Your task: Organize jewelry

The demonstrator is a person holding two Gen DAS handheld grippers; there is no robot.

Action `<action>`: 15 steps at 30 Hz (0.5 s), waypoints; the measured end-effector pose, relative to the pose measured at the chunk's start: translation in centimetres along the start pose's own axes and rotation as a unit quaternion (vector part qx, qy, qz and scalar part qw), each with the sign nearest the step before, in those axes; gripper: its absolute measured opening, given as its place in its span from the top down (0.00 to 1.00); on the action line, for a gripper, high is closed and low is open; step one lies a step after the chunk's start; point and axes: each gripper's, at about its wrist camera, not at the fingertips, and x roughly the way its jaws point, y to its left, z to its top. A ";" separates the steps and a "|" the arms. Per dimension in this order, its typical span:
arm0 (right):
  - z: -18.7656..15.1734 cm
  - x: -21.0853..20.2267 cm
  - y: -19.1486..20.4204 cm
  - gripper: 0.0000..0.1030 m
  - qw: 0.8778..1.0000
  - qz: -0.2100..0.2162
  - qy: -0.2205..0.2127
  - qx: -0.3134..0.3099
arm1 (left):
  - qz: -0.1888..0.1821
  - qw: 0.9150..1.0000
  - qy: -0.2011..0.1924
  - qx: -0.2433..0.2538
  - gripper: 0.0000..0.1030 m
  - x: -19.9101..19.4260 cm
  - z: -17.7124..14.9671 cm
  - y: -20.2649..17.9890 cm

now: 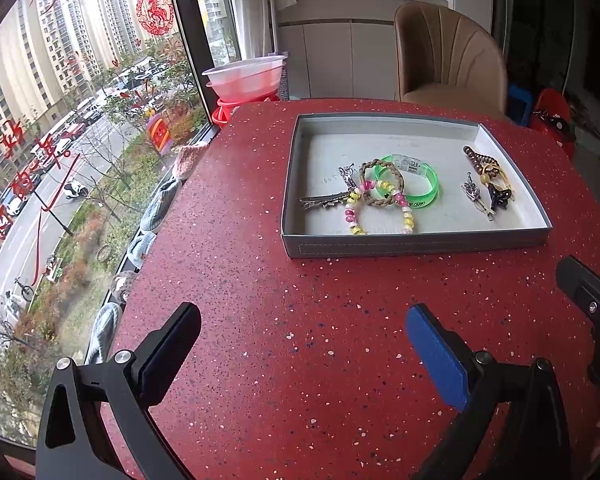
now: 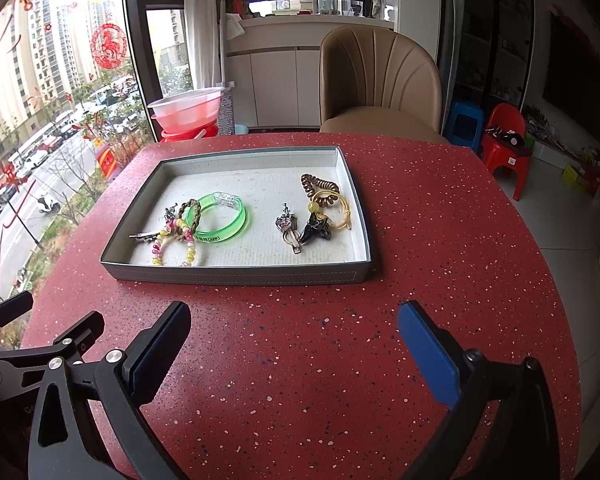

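A shallow grey tray (image 1: pixel 416 245) (image 2: pixel 236 276) sits on the red speckled table. In its left half lie a green bangle (image 1: pixel 424 188) (image 2: pixel 230 220), a braided brown ring (image 1: pixel 380 182), a pink-and-yellow bead bracelet (image 1: pixel 354 216) (image 2: pixel 160 250) and a metal hair clip (image 1: pixel 322 201). In its right half lie a brown spiral hair tie (image 1: pixel 478 158) (image 2: pixel 320 190), a yellow cord, a black charm (image 2: pixel 318 230) and a small silver pendant (image 2: pixel 286 224). My left gripper (image 1: pixel 304 344) and right gripper (image 2: pixel 296 340) are both open and empty, in front of the tray.
The red table (image 2: pixel 340 360) has a rounded edge. A tan chair (image 2: pixel 380 84) stands behind it. A window with stacked plastic basins (image 2: pixel 188 114) is at the left. Red and blue stools (image 2: pixel 504 140) stand at the right.
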 end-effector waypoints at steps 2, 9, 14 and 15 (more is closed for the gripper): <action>0.0 0.0 0.0 0.00 1.000 0.001 0.000 0.000 | 0.000 1.000 0.001 0.000 0.00 0.0 0.0 0.0; -0.1 0.1 0.1 0.00 1.000 0.001 0.002 -0.001 | -0.003 1.000 0.005 -0.001 0.00 0.2 -0.1 0.1; -0.1 0.1 0.1 0.00 1.000 0.001 0.003 -0.002 | -0.005 1.000 0.006 0.000 0.00 0.2 -0.1 0.0; -0.1 0.1 0.1 0.00 1.000 0.001 0.003 -0.002 | -0.005 1.000 0.006 0.000 0.00 0.2 -0.1 0.0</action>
